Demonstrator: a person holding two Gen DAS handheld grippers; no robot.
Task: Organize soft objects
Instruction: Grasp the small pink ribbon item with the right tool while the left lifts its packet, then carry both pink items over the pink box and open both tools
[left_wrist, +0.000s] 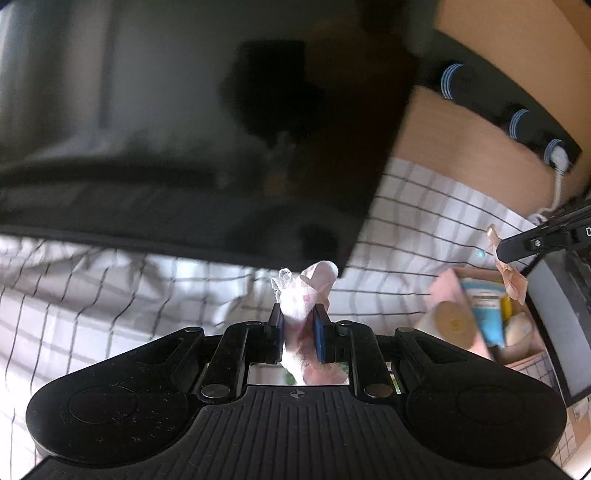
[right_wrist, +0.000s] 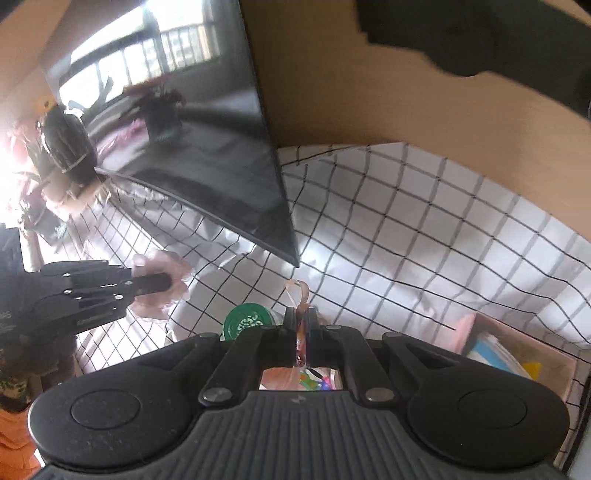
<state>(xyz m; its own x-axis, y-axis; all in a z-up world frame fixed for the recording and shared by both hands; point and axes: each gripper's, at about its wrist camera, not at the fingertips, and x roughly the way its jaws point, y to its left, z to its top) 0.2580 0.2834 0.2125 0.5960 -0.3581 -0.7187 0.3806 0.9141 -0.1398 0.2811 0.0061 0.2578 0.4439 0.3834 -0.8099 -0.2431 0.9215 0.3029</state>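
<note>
Left wrist view: the left hand-held gripper (left_wrist: 301, 325) pinches a white-pink sock (left_wrist: 308, 291), its length running forward along the fingers. The box (left_wrist: 517, 360) lies low right, nearer the right hand-held gripper (left_wrist: 532, 243).

Right wrist view: that gripper clamps a pink band (right_wrist: 297, 295); the box sits right, just beside it.

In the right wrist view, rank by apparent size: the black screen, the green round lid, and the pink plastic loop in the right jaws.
1. Black flat screen, by far the largest.
2. Green round lid, partly hidden by the gripper body.
3. Thin pink plastic loop, smallest, though it sits closest to the camera.
</note>
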